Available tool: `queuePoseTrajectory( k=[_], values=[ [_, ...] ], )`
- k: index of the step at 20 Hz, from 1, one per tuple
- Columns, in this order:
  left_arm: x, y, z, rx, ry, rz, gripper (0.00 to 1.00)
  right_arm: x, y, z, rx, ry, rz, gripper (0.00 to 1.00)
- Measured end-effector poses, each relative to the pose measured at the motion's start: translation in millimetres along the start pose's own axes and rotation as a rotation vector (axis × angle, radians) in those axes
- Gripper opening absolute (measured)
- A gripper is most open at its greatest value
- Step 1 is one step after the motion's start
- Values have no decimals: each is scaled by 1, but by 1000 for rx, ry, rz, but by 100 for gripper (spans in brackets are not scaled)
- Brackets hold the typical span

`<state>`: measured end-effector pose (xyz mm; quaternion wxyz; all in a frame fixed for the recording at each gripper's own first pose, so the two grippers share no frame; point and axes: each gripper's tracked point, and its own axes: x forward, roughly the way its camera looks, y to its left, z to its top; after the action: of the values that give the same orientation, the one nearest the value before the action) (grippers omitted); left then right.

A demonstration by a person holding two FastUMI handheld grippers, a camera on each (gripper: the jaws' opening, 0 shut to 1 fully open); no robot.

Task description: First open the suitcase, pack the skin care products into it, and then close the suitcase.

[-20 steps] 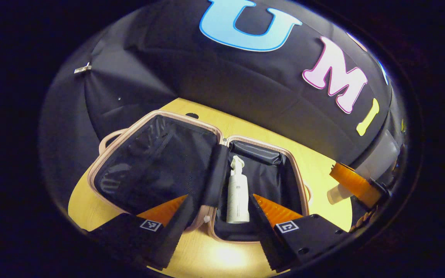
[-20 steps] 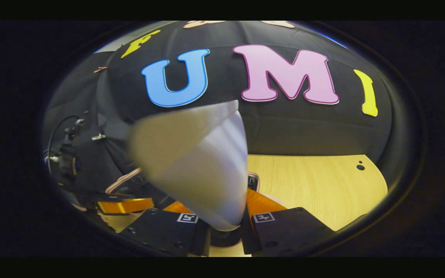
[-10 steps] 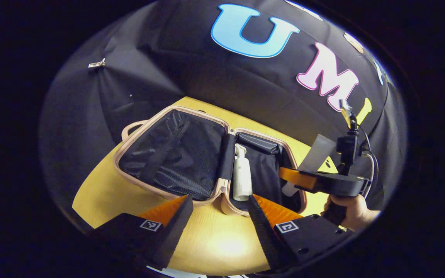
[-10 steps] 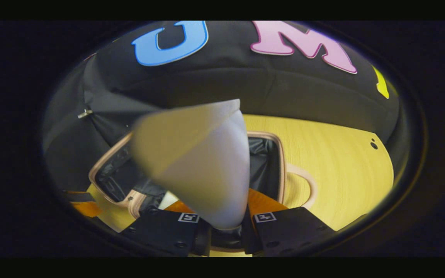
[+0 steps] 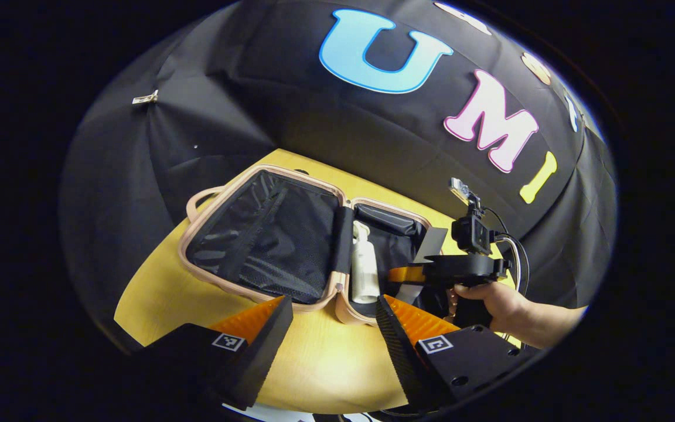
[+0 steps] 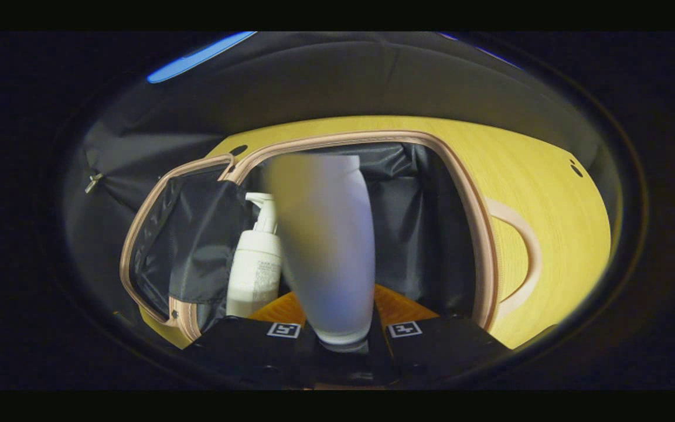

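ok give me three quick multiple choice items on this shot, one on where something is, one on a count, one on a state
1. Where does the white pump bottle lie?
A. in the suitcase half beside the hinge
B. on the bare table
C. in the left gripper

2. How many products are lying loose in the suitcase?
A. none
B. one
C. three

3. What state is the right gripper in?
A. open and empty
B. shut on the white tube
C. resting on the table

Answers:
1 A, the pump bottle rests on the dark lining next to the hinge.
2 B, the pump bottle alone lies there; the white tube is in the fingers' grip.
3 B, both fingers press the white tube's base above the open half. The left gripper hangs open over the table.
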<state>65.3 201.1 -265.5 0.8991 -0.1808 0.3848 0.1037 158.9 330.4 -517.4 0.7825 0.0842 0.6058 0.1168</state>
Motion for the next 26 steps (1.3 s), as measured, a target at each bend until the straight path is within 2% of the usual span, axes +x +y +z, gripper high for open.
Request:
queuePoseTrajectory(
  k=[3, 5, 6, 8, 12, 16, 20, 23, 26],
  values=[
    [5, 20, 9, -16, -11, 36, 92, -7, -5, 5, 7, -16, -23, 47],
    [10, 39, 21, -7, -31, 71, 92, -19, 3, 8, -6, -39, 4, 81],
    [13, 52, 27, 4, -42, 92, 92, -27, 3, 14, -26, -74, -7, 81],
    [22, 82, 43, 22, -55, 141, 92, -51, 0, 36, -69, -195, -23, 99],
    [41, 151, 82, 24, -78, 263, 92, -115, -8, 72, -106, -408, -5, 98],
    [65, 212, 107, 101, -51, 352, 93, -163, -49, 91, -177, -534, -55, 98],
    [100, 239, 122, 94, -18, 358, 92, -206, -90, 99, -239, -643, -147, 98],
    [122, 265, 126, 98, 34, 378, 92, -227, -123, 92, -285, -662, -220, 97],
    [151, 277, 116, 50, 107, 332, 92, -244, -144, 84, -267, -672, -249, 98]
  ],
)
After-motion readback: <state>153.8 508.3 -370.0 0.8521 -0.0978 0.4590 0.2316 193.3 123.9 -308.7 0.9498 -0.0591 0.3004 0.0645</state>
